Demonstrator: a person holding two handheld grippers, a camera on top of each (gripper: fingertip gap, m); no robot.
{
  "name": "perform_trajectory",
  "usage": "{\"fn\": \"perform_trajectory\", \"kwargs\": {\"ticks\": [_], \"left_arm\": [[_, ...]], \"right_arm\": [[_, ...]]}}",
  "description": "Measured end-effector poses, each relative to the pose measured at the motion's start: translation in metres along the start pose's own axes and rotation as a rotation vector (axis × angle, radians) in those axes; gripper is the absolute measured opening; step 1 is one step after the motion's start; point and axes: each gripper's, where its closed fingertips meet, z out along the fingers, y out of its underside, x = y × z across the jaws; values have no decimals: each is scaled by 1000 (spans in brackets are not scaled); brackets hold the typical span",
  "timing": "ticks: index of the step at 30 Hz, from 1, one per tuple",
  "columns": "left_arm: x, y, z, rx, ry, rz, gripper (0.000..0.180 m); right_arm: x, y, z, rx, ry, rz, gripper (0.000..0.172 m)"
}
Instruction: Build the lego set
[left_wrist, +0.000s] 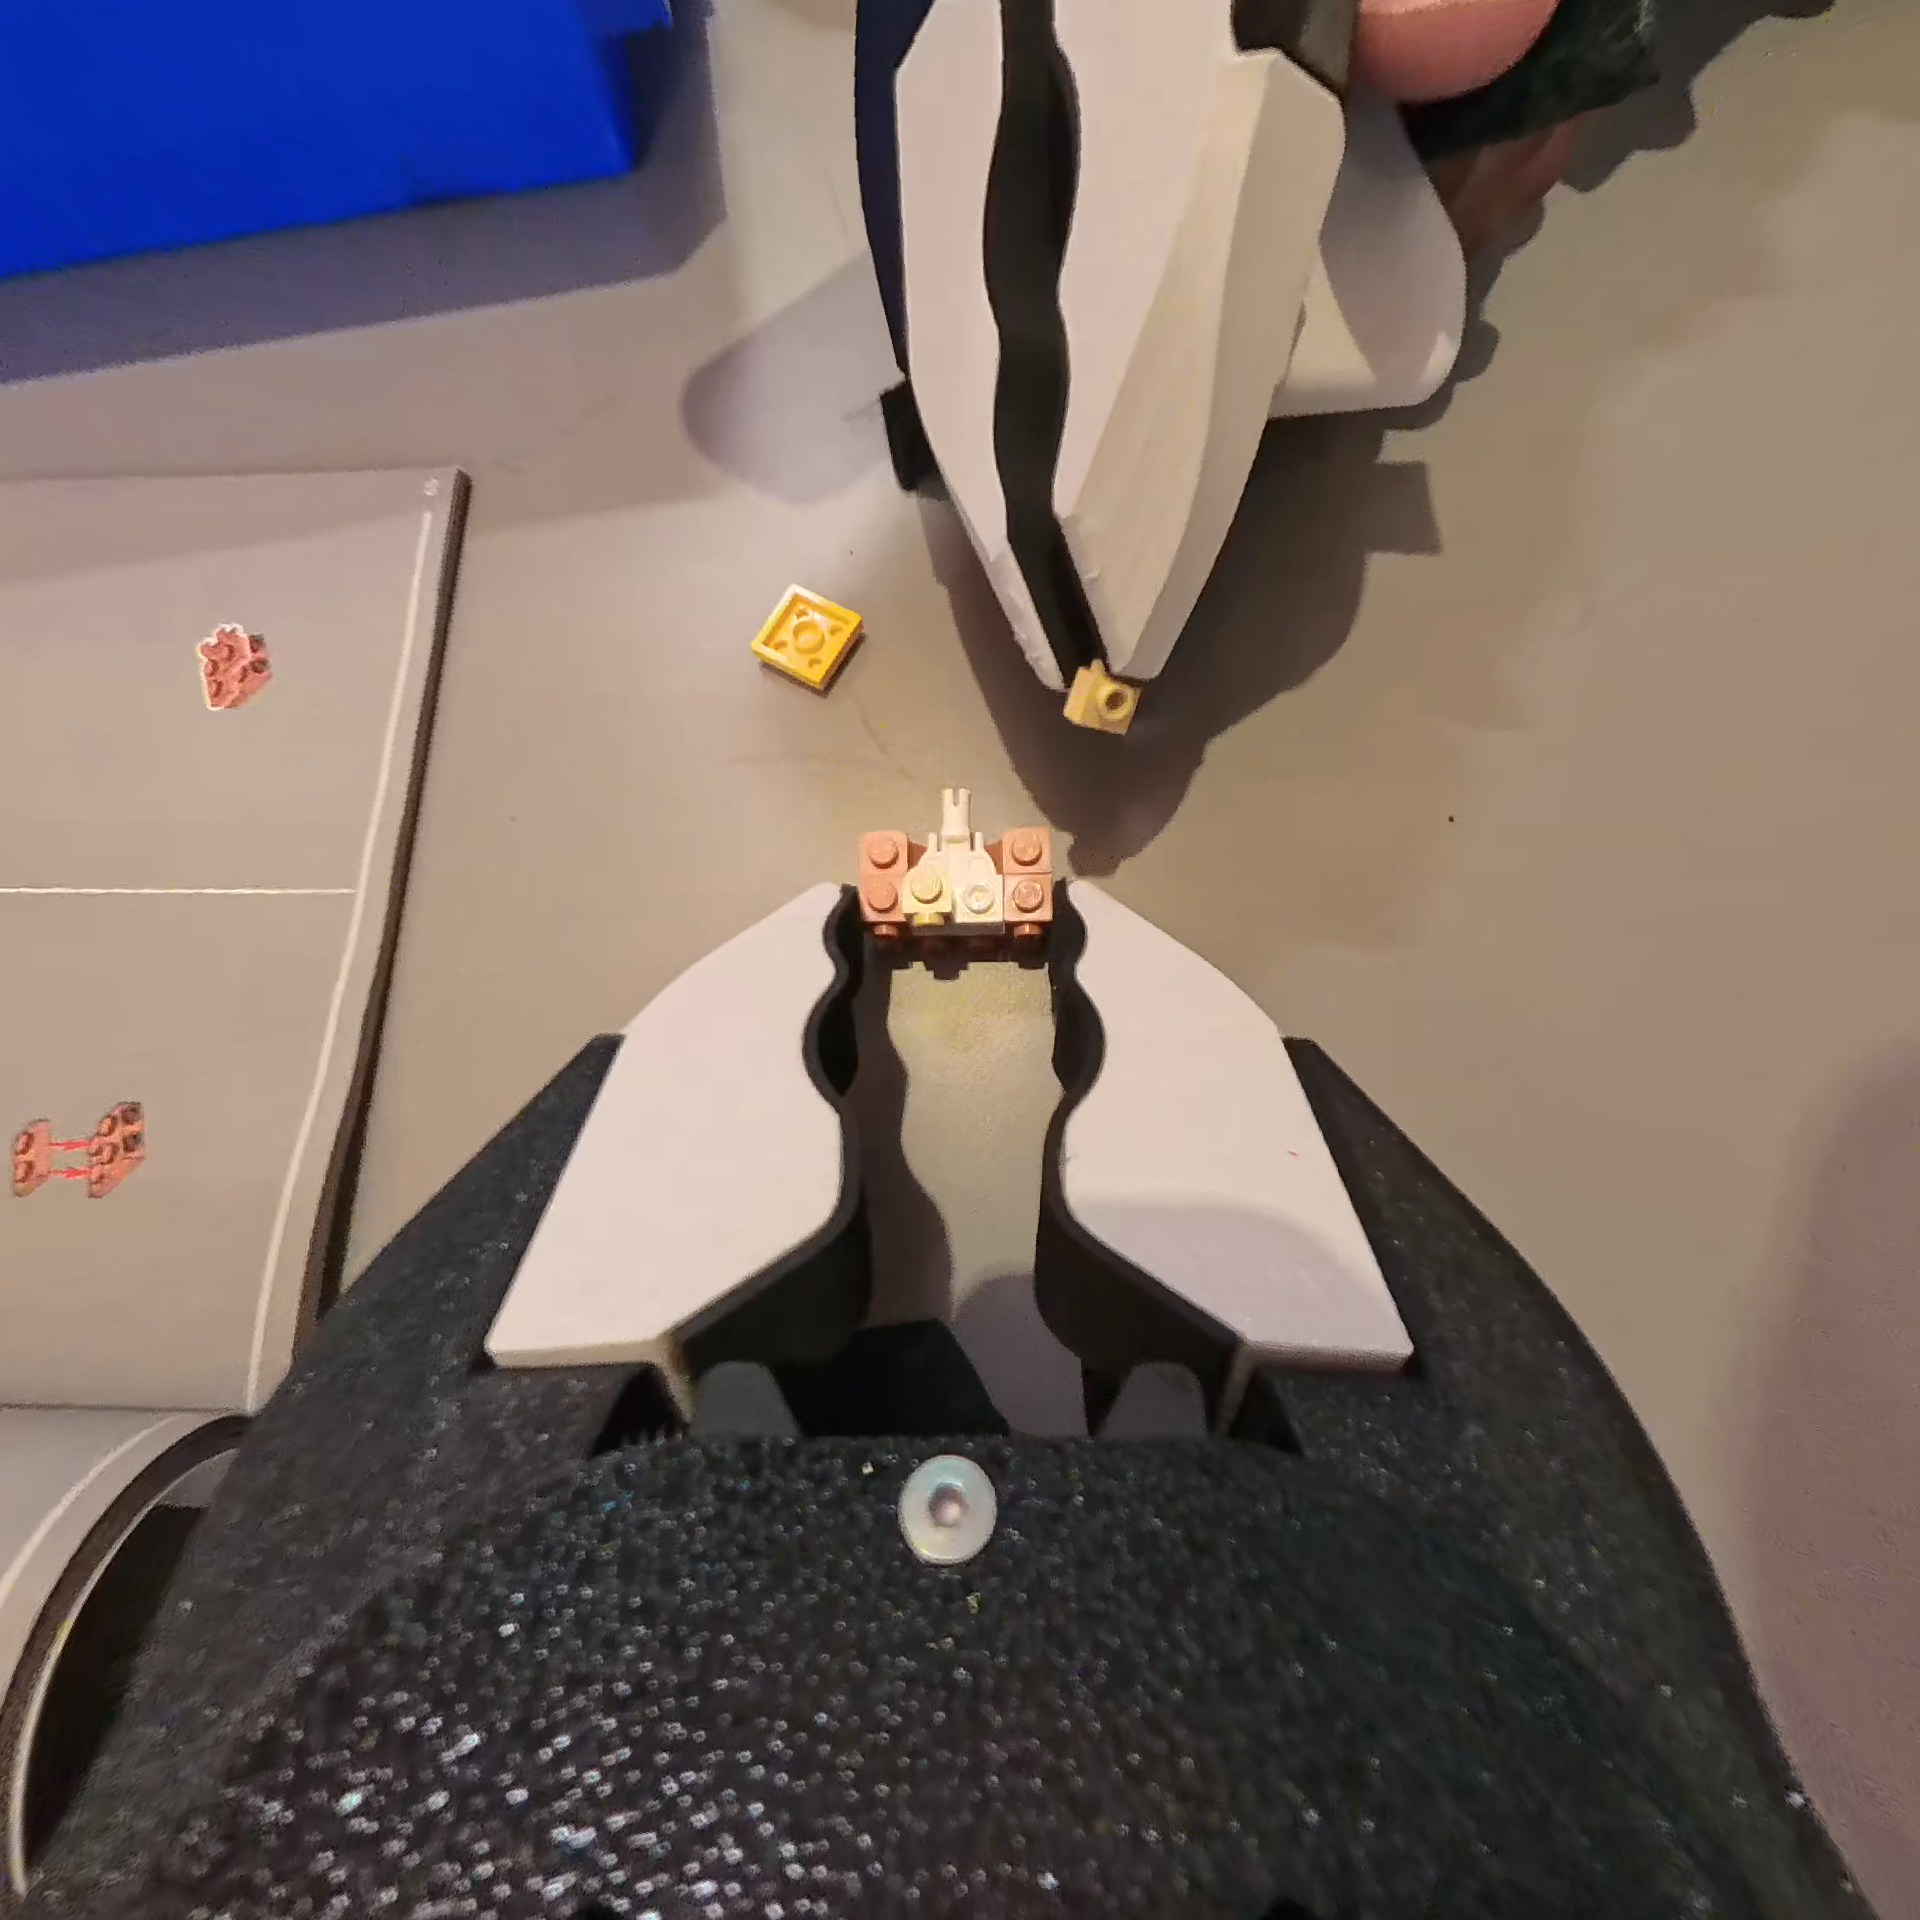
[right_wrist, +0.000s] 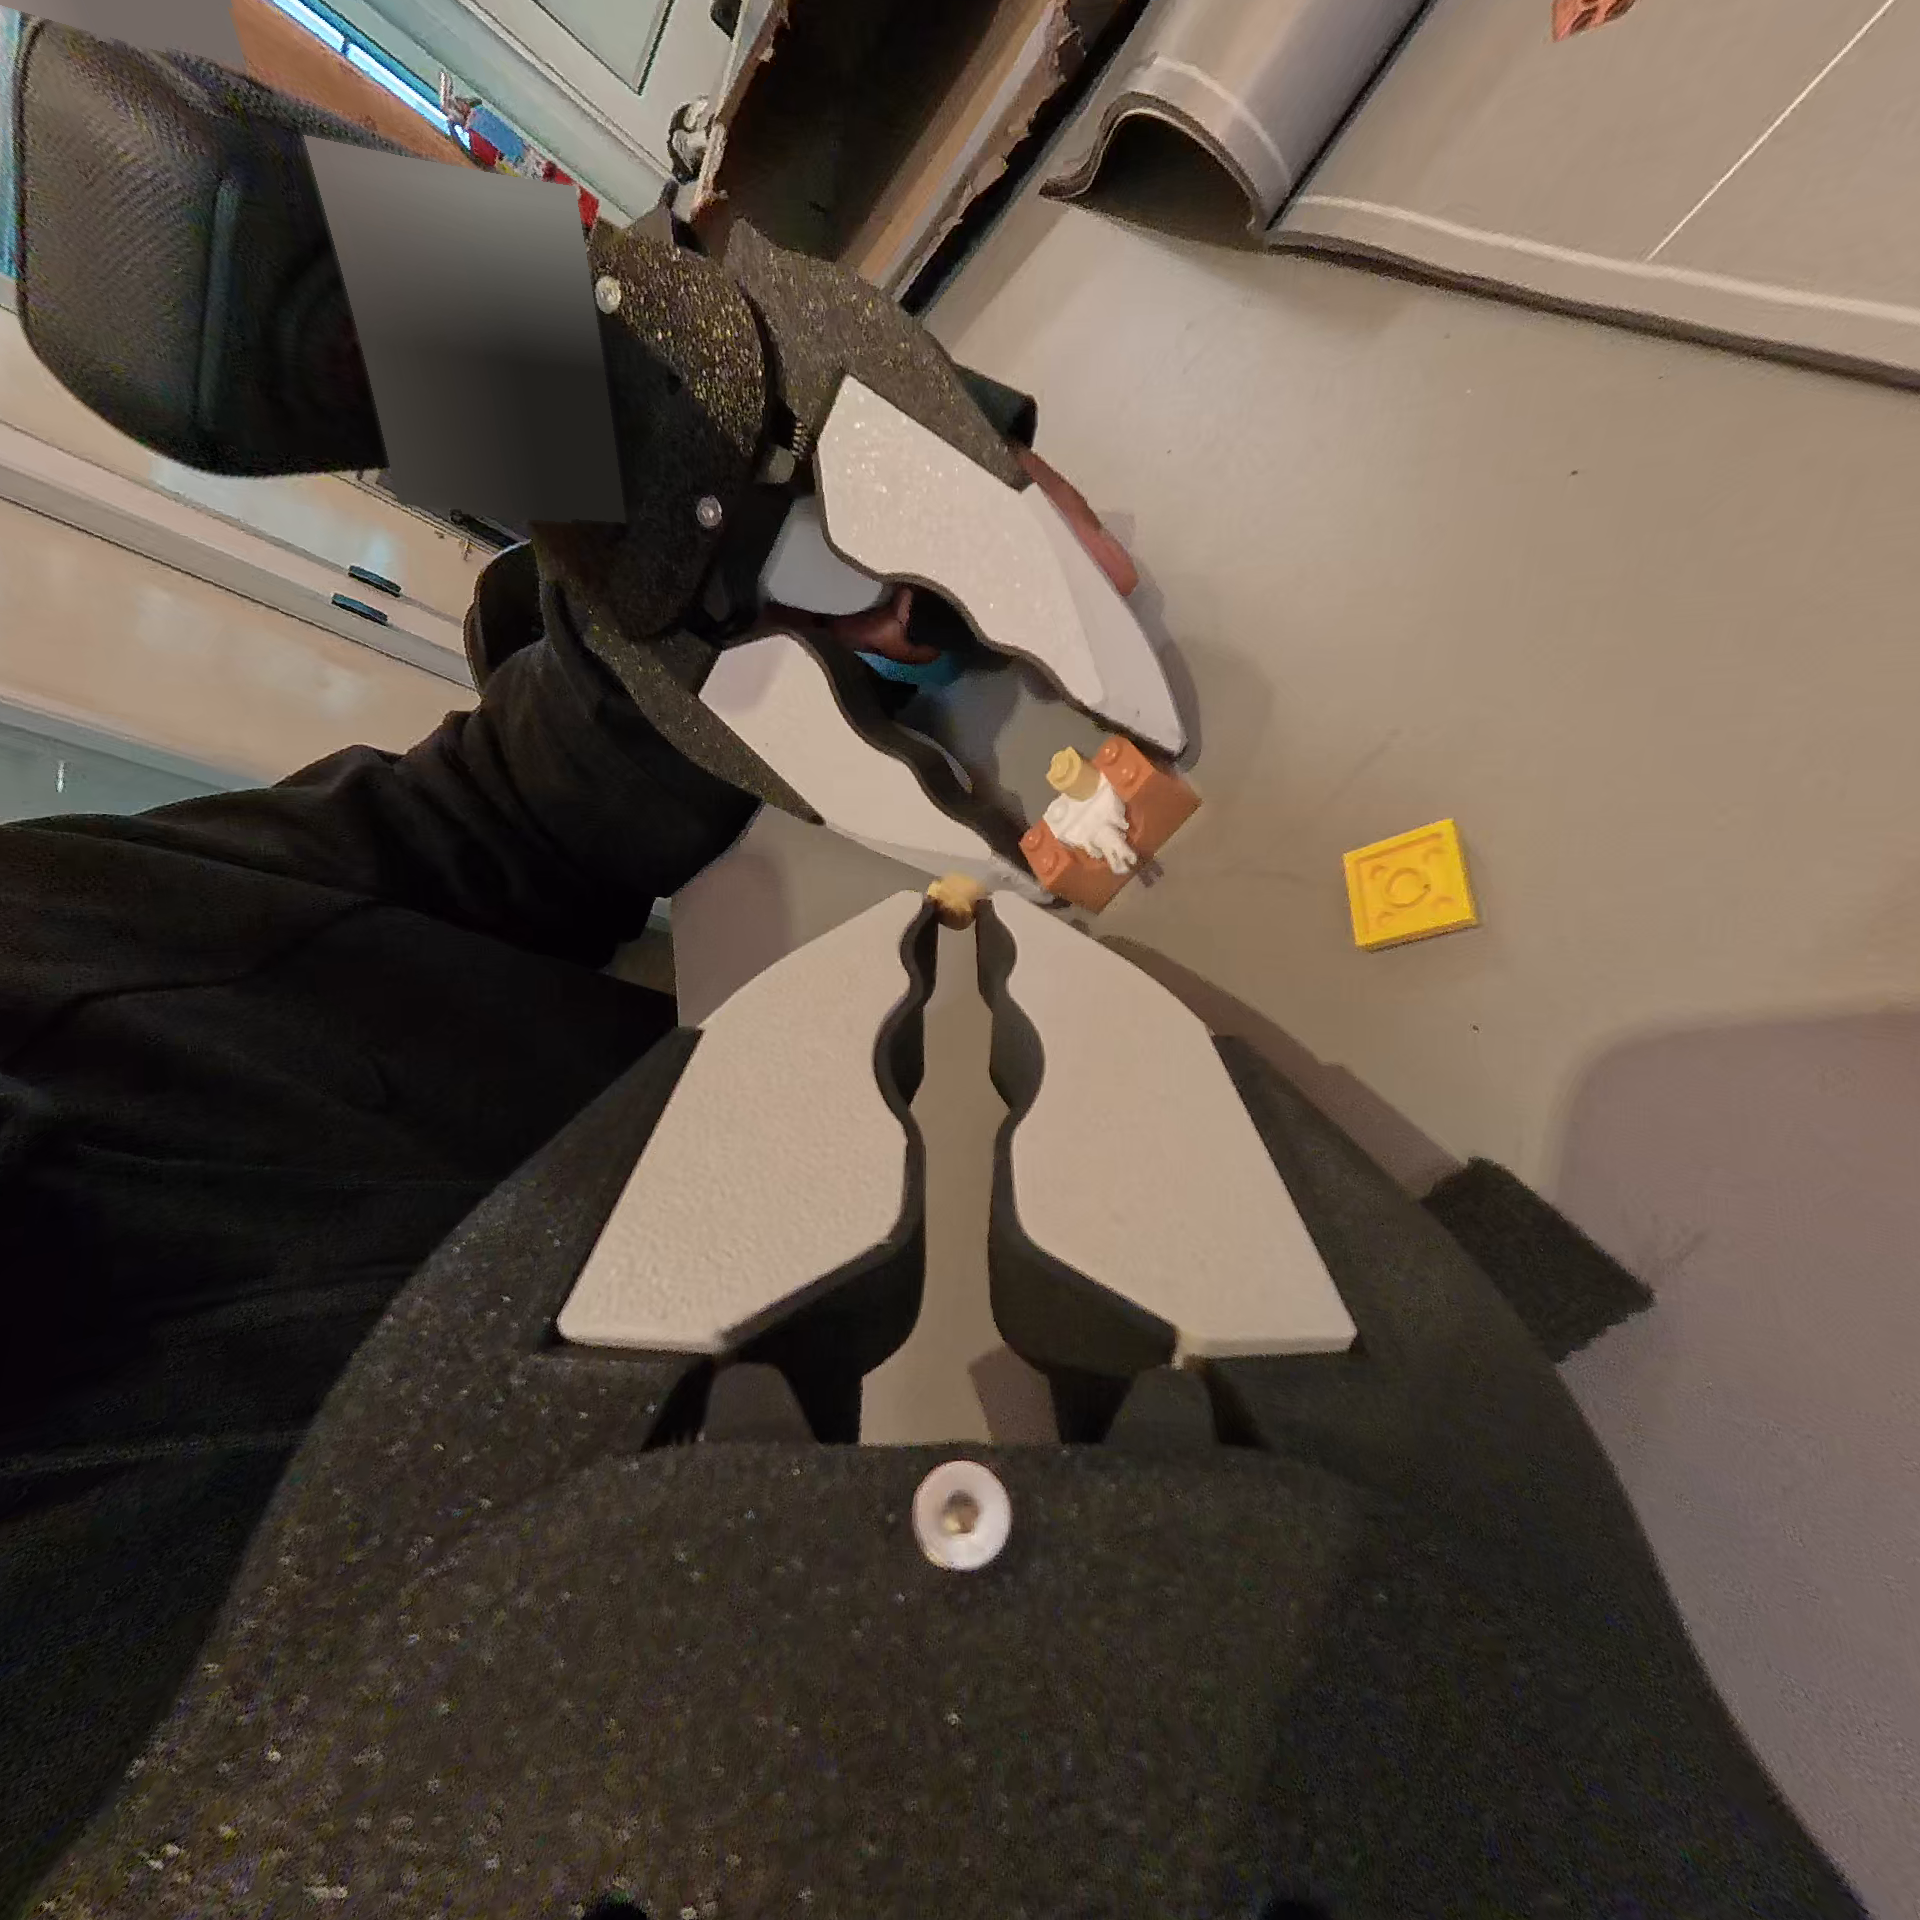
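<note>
**Brick assembly at left fingertips, tan piece above and to the right**

- Left gripper: pinching a small brown studded brick assembly with white and tan parts on top; both black pads pressed against its brown sides, assembly low over the grey tabletop. Long axis crosswise, spanning pad to pad; white clip pointing away towards the far side.
- Right gripper: nearly closed, nipping a tiny tan single-stud brick at its very tips. Entering from the far side, tips aimed down; brick just beyond and right of the assembly, apart from it.
- Yellow square plate, underside up: loose on the table, far left of the assembly.
- Grey instruction booklet: left edge.
- Blue bin: far left corner.
</note>
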Motion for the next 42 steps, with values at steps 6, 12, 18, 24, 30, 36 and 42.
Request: {"fn": "perform_trajectory", "kwargs": {"ticks": [6, 12, 18, 24, 30, 36, 42], "left_arm": [[6, -12, 9, 11, -45, -12, 34], [9, -17, 15, -4, -86, -36, 34], [6, -20, 13, -2, -131, -34, 34], [6, -18, 14, -13, -159, -16, 33], [7, -18, 14, -18, -172, -8, 33], [9, -18, 14, -12, -161, -25, 33], [9, -19, 13, 2, -152, -52, 33]], "right_arm": [[4, -1, 0, -11, 39, -12, 7], [13, 2, -3, -50, 90, -28, 6], [18, 3, -1, -92, 124, -41, 6], [19, 5, 0, -144, 155, -28, 6], [20, 6, 1, -188, 215, -20, 6], [18, 6, 3, -208, 271, -17, 6], [19, 5, 2, -186, 290, 8, 7]]}}
